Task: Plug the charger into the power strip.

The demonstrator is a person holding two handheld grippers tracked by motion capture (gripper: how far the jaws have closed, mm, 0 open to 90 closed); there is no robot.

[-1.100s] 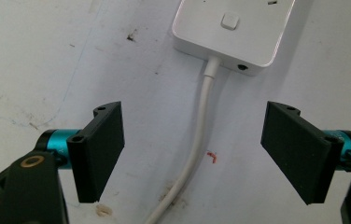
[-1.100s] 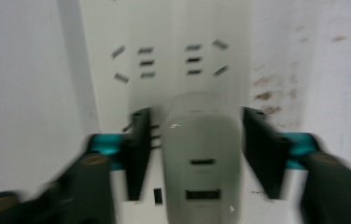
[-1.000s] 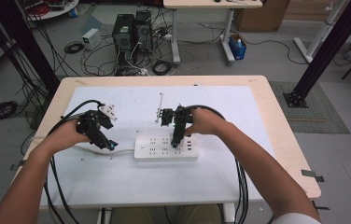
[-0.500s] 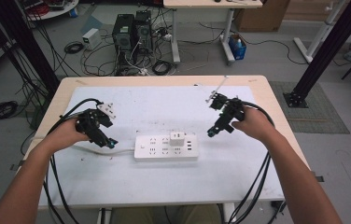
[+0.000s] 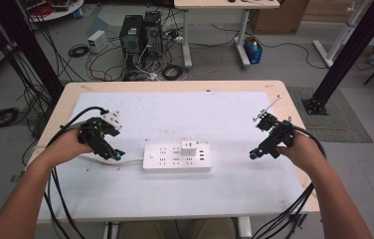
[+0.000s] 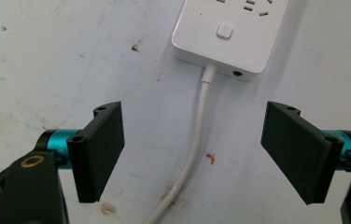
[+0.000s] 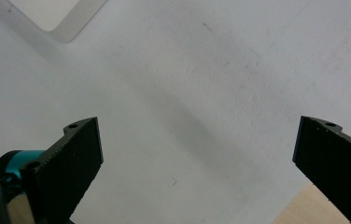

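Note:
A white power strip point(image 5: 177, 156) lies in the middle of the white mat with a white adapter point(image 5: 190, 148) plugged into its top. My left gripper point(image 5: 113, 152) hovers just left of the strip, over its white cord point(image 5: 130, 160). In the left gripper view the left gripper point(image 6: 192, 154) stands open, the cord point(image 6: 197, 121) running between the jaws untouched, the strip's switch end point(image 6: 232, 32) ahead. My right gripper point(image 5: 257, 153) is well right of the strip. Its jaws have just been opening; the right gripper point(image 7: 197, 158) is wide open over bare mat, with nothing between the jaws.
The white mat point(image 5: 234, 114) covers most of a wooden table point(image 5: 294, 107), whose bare edge lies close to my right hand. A strip corner point(image 7: 57, 14) shows at the top left of the right gripper view. Computers and cables point(image 5: 140, 35) sit on the floor beyond.
My right hand left the adapter in the power strip and swung away to the right side of the table, its jaws spreading wider. The left hand stayed put.

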